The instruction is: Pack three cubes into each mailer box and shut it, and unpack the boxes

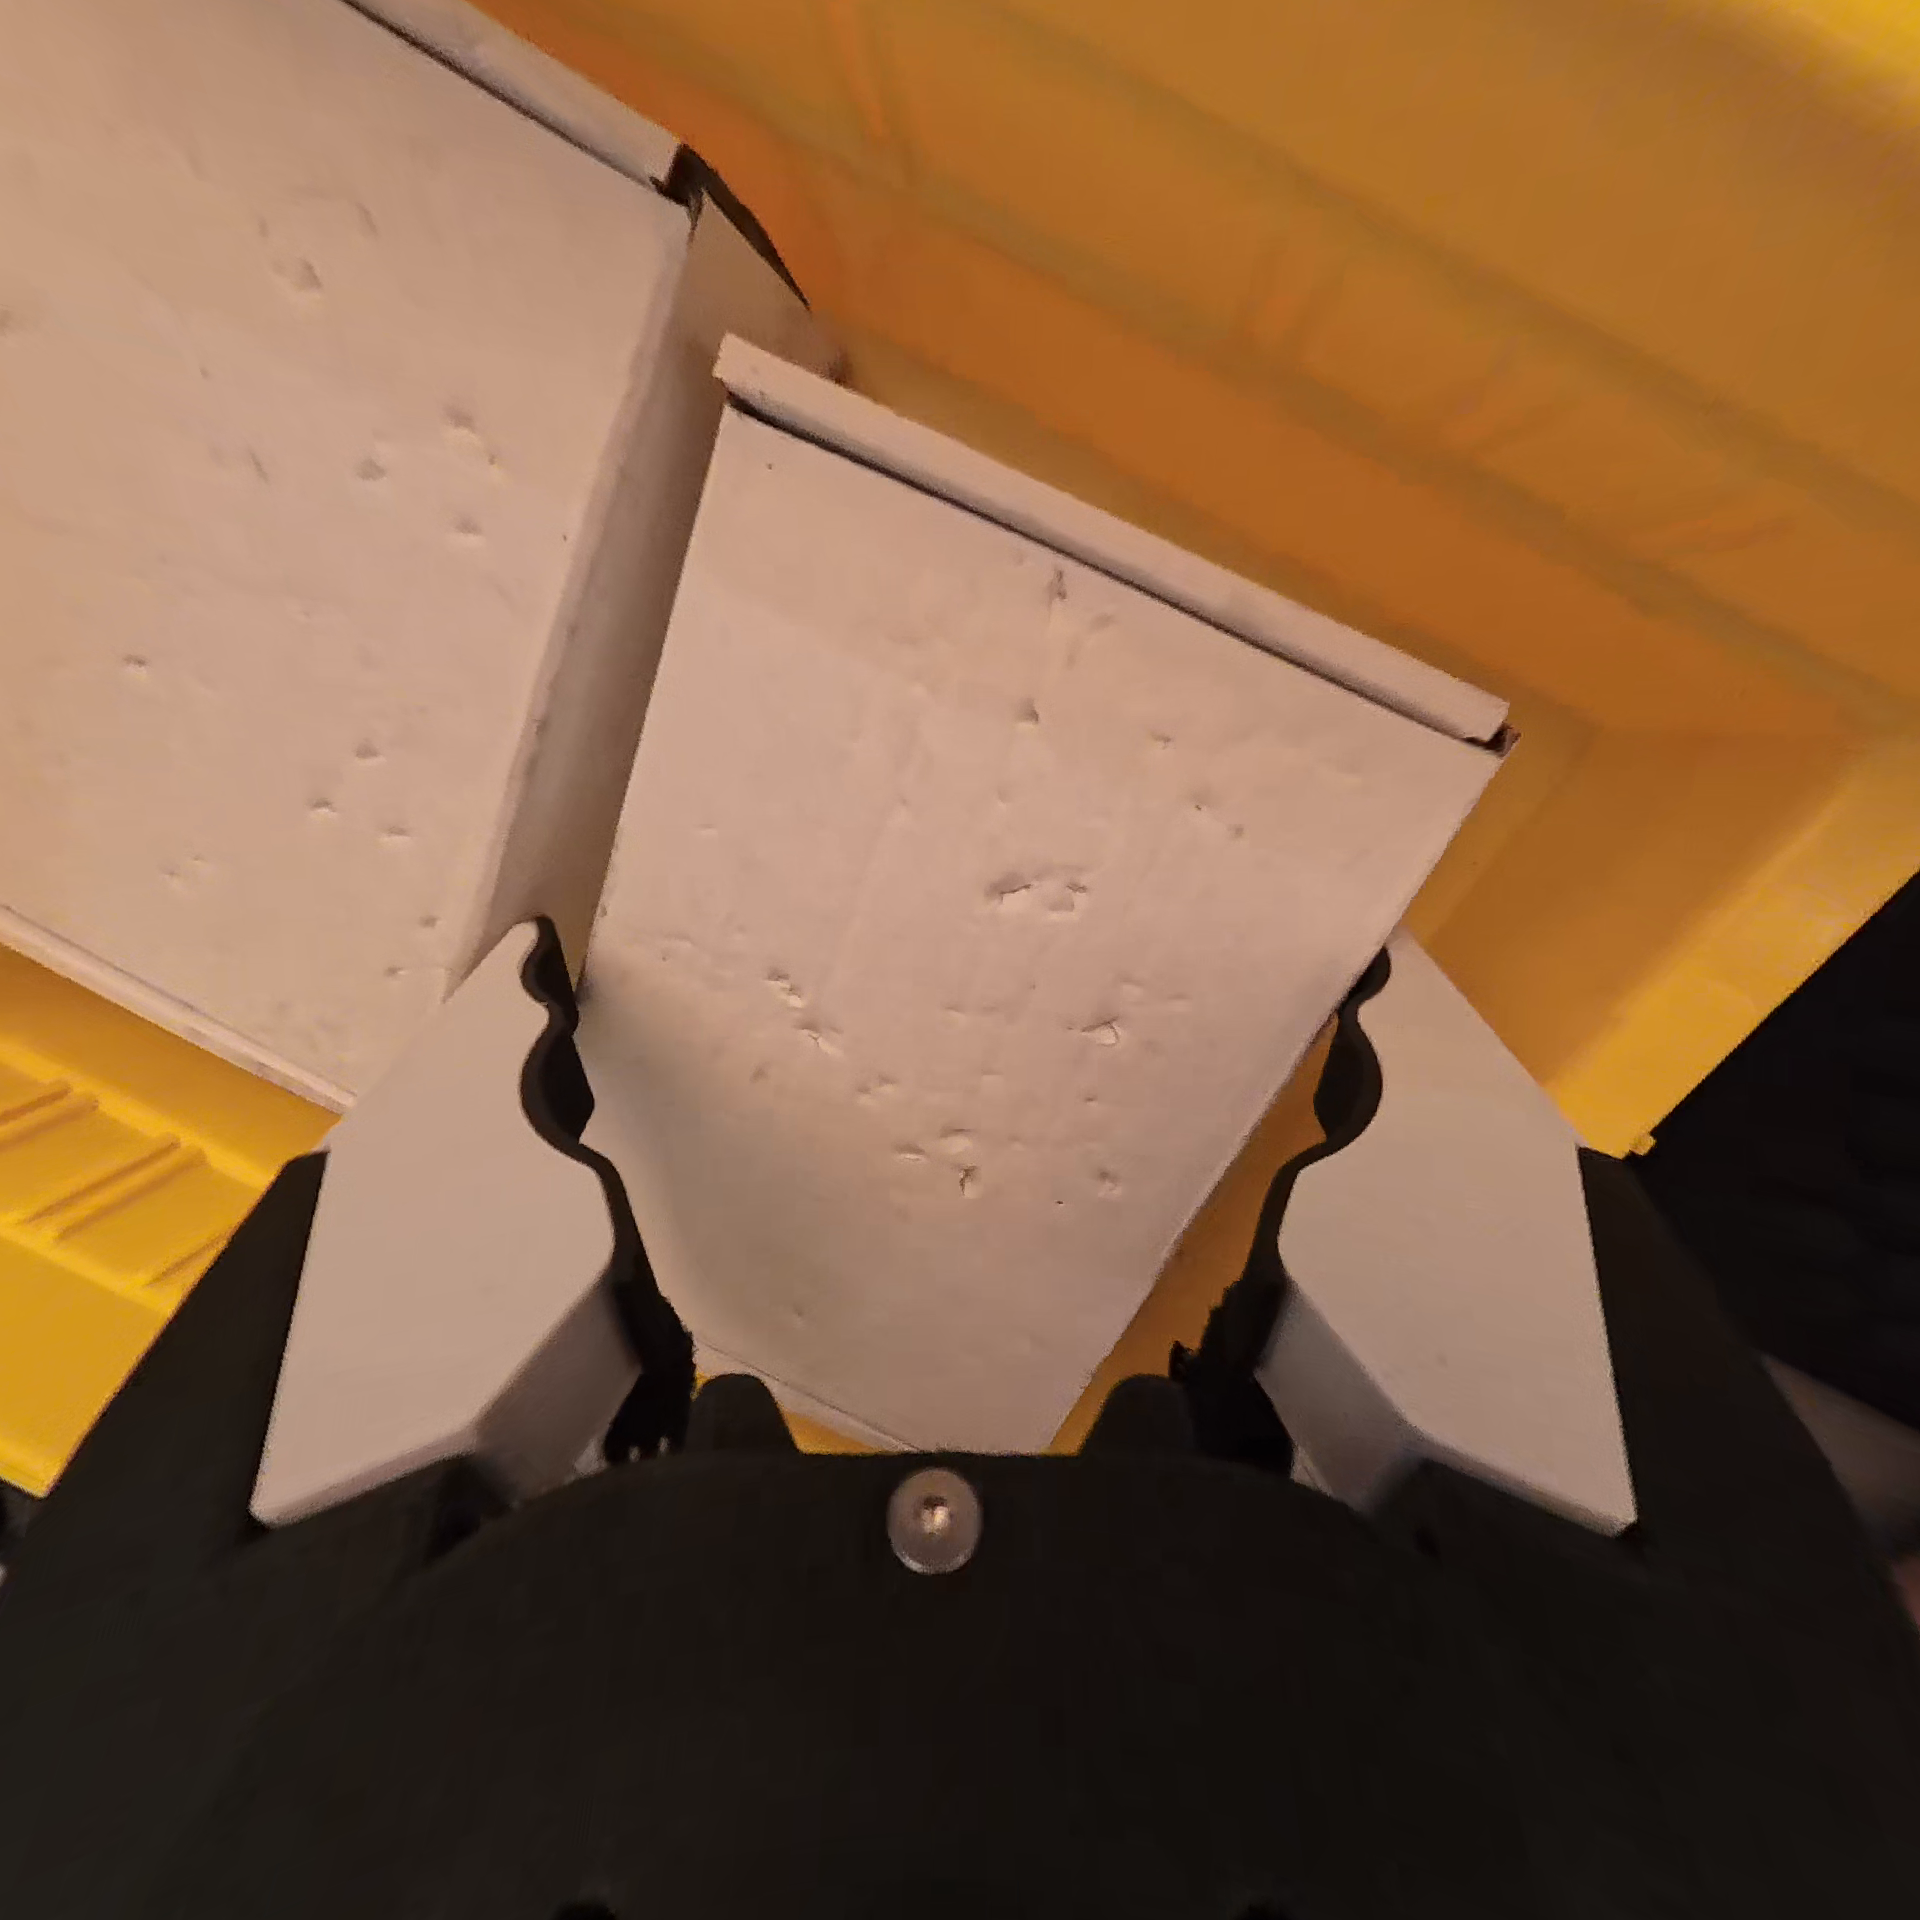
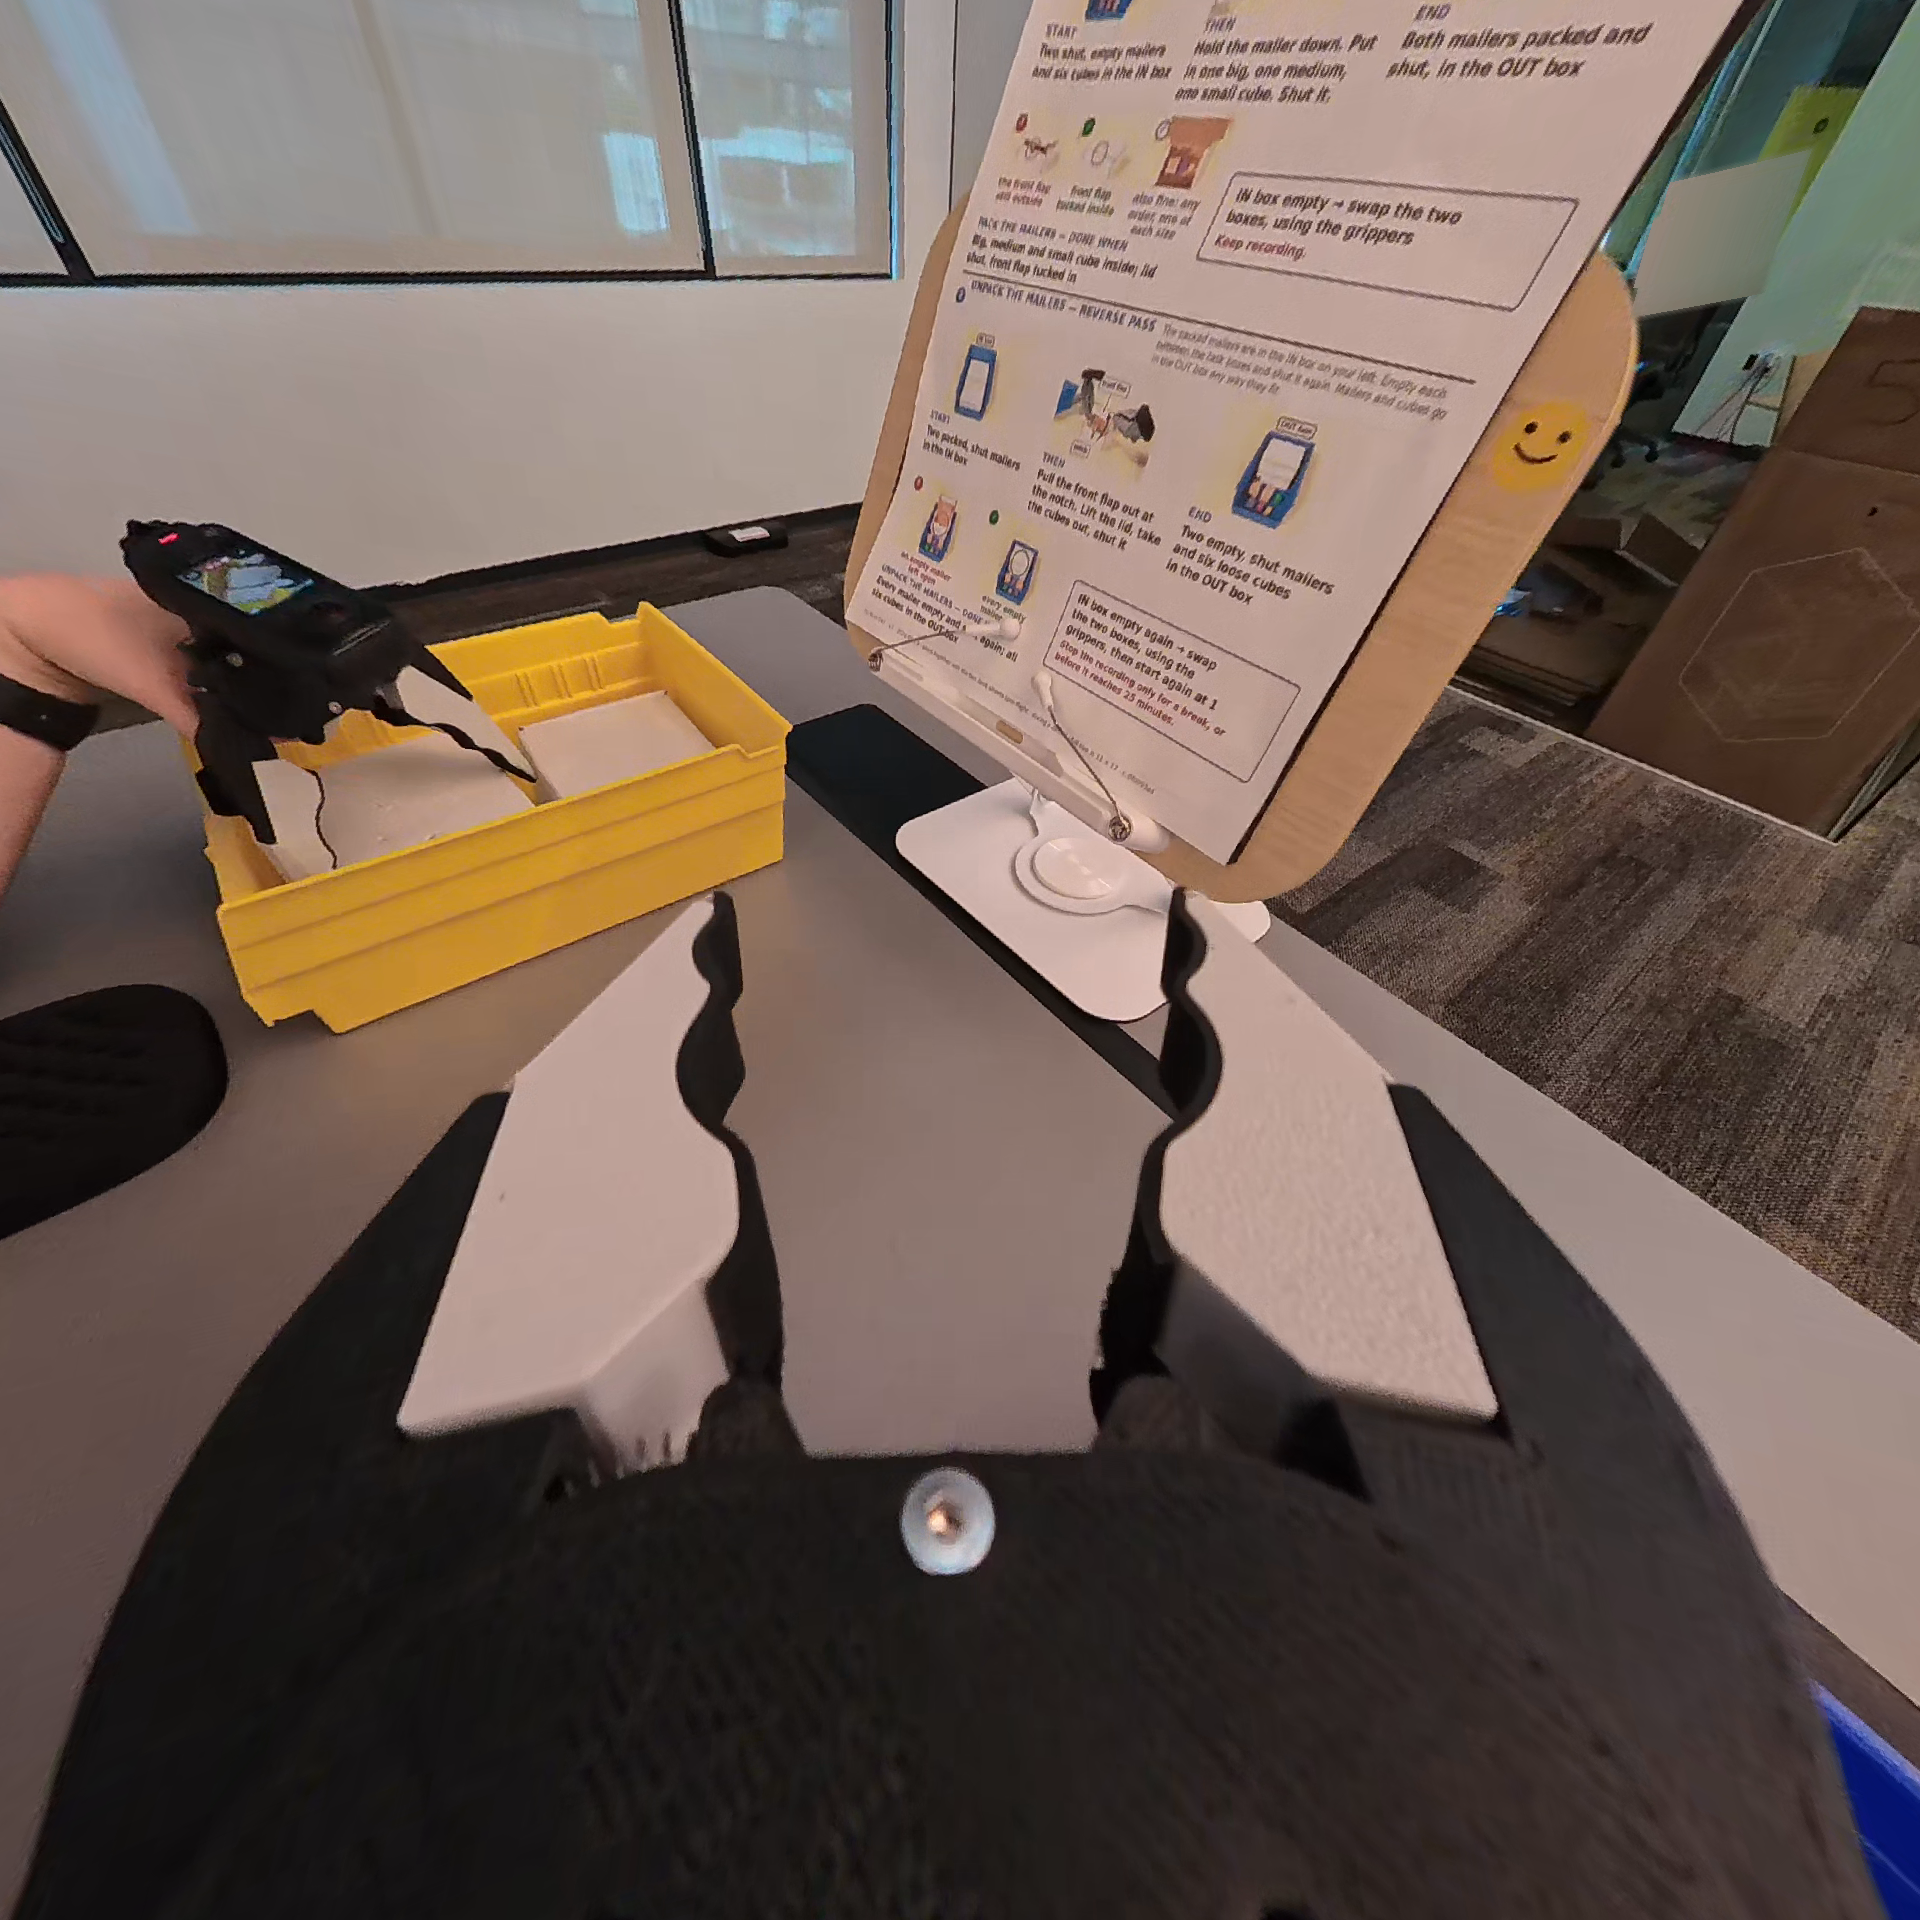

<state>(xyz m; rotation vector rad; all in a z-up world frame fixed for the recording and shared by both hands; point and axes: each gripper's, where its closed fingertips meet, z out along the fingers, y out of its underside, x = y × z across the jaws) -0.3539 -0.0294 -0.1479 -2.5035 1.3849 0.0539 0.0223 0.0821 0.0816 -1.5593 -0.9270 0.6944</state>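
In the left wrist view my left gripper (image 1: 961,977) is inside the yellow bin (image 1: 1351,364), spread wide. Its pads press both side edges of a shut white mailer box (image 1: 987,883). A second shut white mailer (image 1: 291,520) lies just left of it. In the right wrist view the left gripper (image 2: 395,800), held by a hand (image 2: 83,644), reaches down into the bin (image 2: 499,914) over the nearer mailer (image 2: 416,821); the other mailer (image 2: 618,738) lies behind it. My right gripper (image 2: 951,925) hovers over the grey table, open and empty. No cubes are in view.
An instruction sheet on a wooden board (image 2: 1247,416) stands on a white base (image 2: 1049,883) at the table's far right. A black strip (image 2: 883,758) crosses the table. A black pad (image 2: 94,1091) lies at the left. A blue box corner (image 2: 1870,1787) shows at bottom right.
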